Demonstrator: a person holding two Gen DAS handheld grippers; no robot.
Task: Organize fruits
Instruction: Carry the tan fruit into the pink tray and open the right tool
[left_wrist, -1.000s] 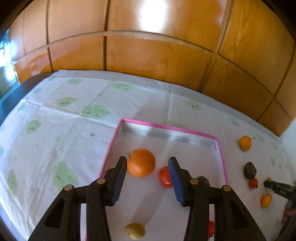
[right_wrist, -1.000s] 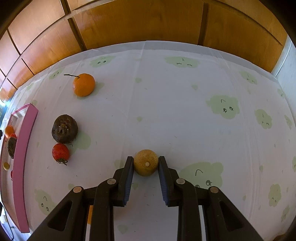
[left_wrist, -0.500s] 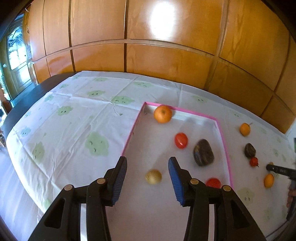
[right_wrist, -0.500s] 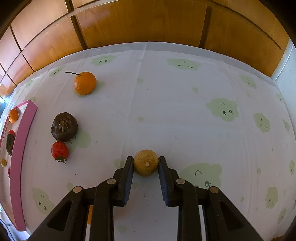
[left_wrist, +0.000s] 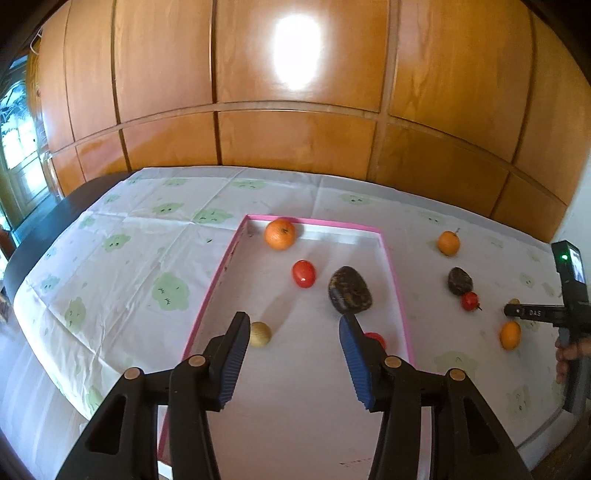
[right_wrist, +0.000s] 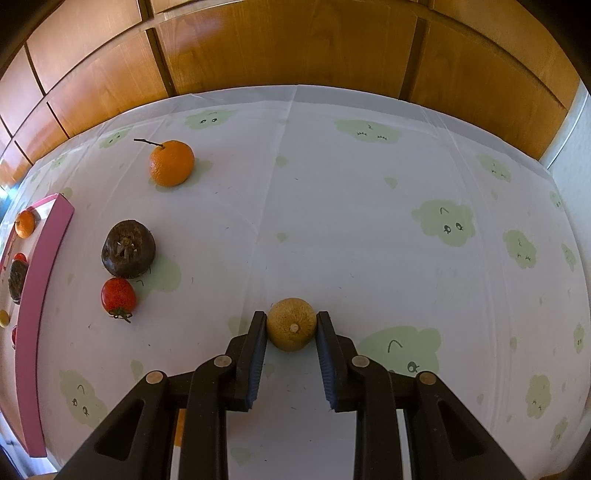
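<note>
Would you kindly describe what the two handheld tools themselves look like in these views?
Both look alike. The left tool and the right tool each have two matte black plastic arms with triangular cut-outs, round tan pivot pins and flat fingers lined with ribbed blue pads. From the left view, the right tool's black body carries a small lit screen, a green light and white lettering too small to read. No cables or sleeves are visible.

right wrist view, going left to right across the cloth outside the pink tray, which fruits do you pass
strawberry → dark brown fruit → orange with the stem → yellowish-brown fruit gripped in the right claw
</note>
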